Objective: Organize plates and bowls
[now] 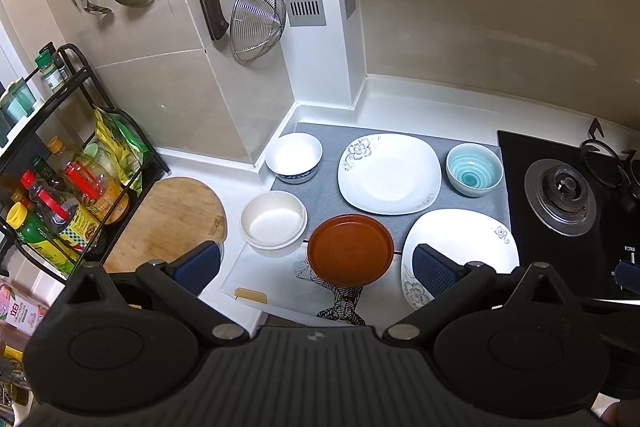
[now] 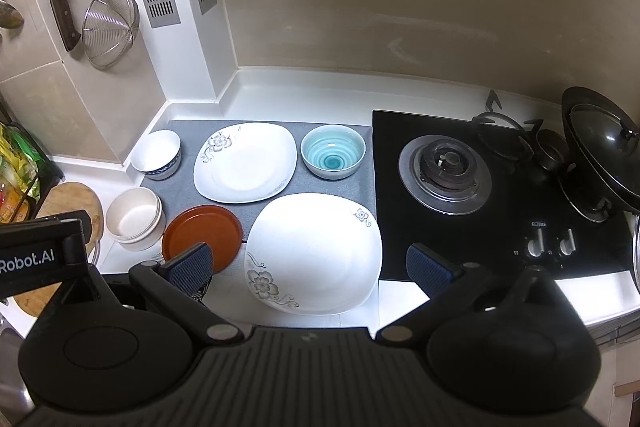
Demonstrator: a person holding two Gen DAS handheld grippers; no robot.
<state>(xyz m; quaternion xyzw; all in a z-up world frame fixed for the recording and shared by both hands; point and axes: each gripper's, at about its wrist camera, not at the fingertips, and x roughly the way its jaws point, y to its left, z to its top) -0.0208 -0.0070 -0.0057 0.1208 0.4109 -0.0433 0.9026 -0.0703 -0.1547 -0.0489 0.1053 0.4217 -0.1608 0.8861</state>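
On a grey mat [image 1: 324,167] lie two white square flowered plates, one at the back [image 1: 389,173] [image 2: 245,162] and one at the front [image 1: 460,247] [image 2: 314,253]. A brown round plate [image 1: 351,251] [image 2: 202,237], a cream bowl [image 1: 274,223] [image 2: 135,223], a white blue-rimmed bowl [image 1: 294,157] [image 2: 157,154] and a teal bowl [image 1: 474,169] [image 2: 333,151] stand around them. My left gripper [image 1: 318,267] is open and empty, above the brown plate. My right gripper [image 2: 310,267] is open and empty, above the front white plate.
A black gas hob [image 2: 452,167] with a wok lid [image 2: 600,147] is to the right. A round wooden board [image 1: 168,215] and a black rack of bottles [image 1: 60,187] are to the left. Utensils, a knife and a strainer [image 1: 258,19] hang on the wall.
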